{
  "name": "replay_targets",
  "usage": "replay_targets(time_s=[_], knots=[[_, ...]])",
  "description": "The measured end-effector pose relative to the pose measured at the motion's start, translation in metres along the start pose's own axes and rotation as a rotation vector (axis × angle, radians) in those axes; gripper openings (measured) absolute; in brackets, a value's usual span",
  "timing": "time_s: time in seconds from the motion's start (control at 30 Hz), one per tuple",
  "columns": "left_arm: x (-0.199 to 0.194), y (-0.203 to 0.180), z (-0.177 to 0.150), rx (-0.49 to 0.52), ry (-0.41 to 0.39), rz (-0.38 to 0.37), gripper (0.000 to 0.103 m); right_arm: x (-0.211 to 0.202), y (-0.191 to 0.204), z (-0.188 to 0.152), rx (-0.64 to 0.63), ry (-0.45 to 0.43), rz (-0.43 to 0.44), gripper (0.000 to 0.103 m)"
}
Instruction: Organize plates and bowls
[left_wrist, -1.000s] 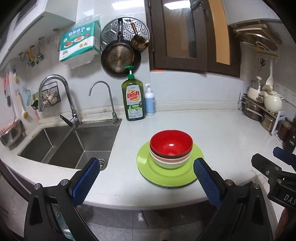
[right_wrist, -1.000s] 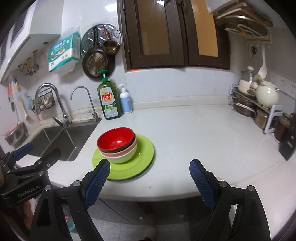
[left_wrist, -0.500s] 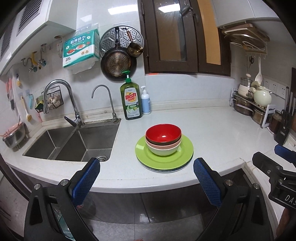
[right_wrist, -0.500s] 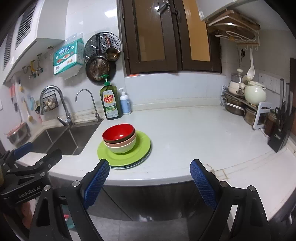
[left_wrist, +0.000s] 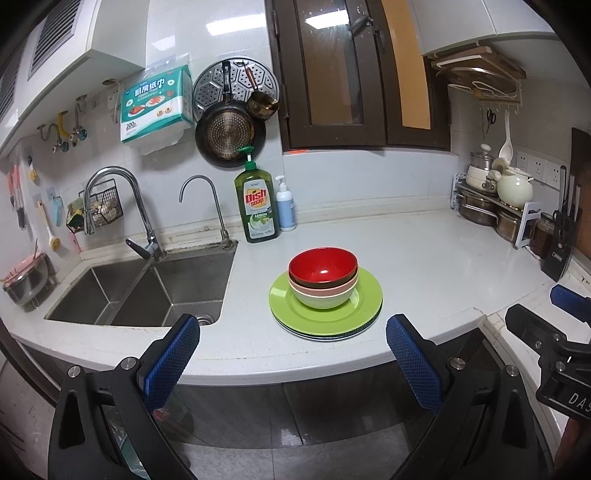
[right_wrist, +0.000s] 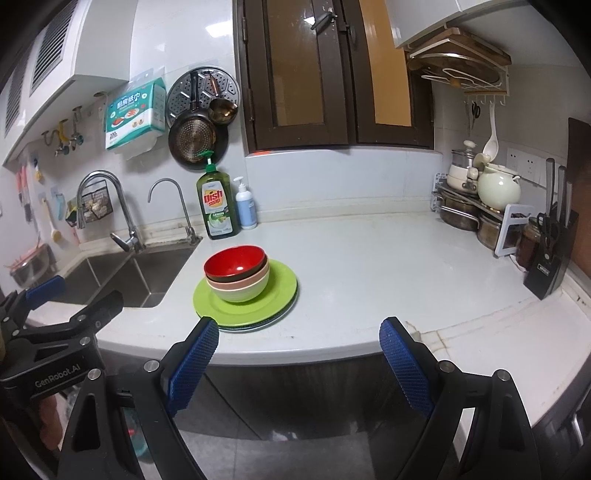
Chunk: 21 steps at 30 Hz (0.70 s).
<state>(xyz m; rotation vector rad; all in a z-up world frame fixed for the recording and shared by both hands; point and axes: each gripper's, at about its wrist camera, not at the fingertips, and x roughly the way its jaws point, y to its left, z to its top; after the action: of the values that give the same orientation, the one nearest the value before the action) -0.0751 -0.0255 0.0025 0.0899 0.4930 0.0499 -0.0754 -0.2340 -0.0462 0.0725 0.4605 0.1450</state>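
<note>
Plate stack (left_wrist: 325, 320), lime green on top, sits on counter (left_wrist: 424, 266) right of sink (left_wrist: 147, 291). Nested on it: three bowls (left_wrist: 323, 282), red (left_wrist: 322, 266) uppermost, upright, nothing inside. Your left gripper (left_wrist: 293, 363) and right gripper (right_wrist: 295, 363): jaws spread wide, holding nothing, off counter's front edge, well apart from stack.

Left gripper (left_wrist: 291, 356) and right gripper (right_wrist: 297, 360): both level, side by side, jaws spread wide, holding nothing.
</note>
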Motion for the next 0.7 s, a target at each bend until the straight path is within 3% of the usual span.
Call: replay_targets(time_s=[0.7], knots=[[-0.0078, 0.0038, 0.0015, 0.003, -0.015, -0.014, 0.103, -0.0096, 0.0037, -0.0009, -0.003, -0.003, 0.000, 0.090]])
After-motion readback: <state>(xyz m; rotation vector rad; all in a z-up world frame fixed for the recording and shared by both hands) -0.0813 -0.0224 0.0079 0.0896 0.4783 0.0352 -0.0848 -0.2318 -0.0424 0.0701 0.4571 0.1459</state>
